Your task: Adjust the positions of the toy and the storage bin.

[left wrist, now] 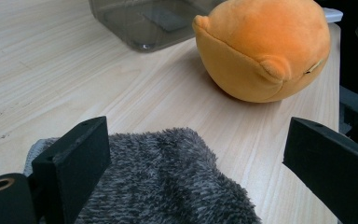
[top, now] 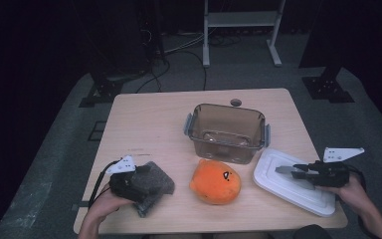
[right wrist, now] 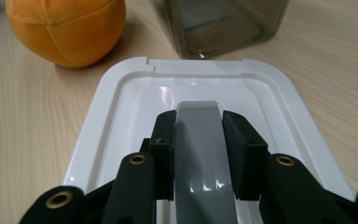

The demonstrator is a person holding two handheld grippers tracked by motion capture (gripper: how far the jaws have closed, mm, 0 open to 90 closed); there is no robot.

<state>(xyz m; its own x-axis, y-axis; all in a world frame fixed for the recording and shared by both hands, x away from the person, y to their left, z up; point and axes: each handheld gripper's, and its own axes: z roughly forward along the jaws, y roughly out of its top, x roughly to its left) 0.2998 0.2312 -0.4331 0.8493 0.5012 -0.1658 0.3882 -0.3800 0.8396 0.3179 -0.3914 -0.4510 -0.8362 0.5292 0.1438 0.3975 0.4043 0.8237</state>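
Right tongs clamp a grey handle over the white lid.
Left tongs gape around the grey cloth; high view adds hands.

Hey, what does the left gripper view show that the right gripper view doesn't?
Left gripper view: a grey fuzzy cloth lying between its wide-open jaws, and the orange plush's stitched face side.

Right gripper view: the white lid flat on the table, with the jaws closed on its grey handle.

Both: the orange plush, the clear container behind it, and the wooden table.
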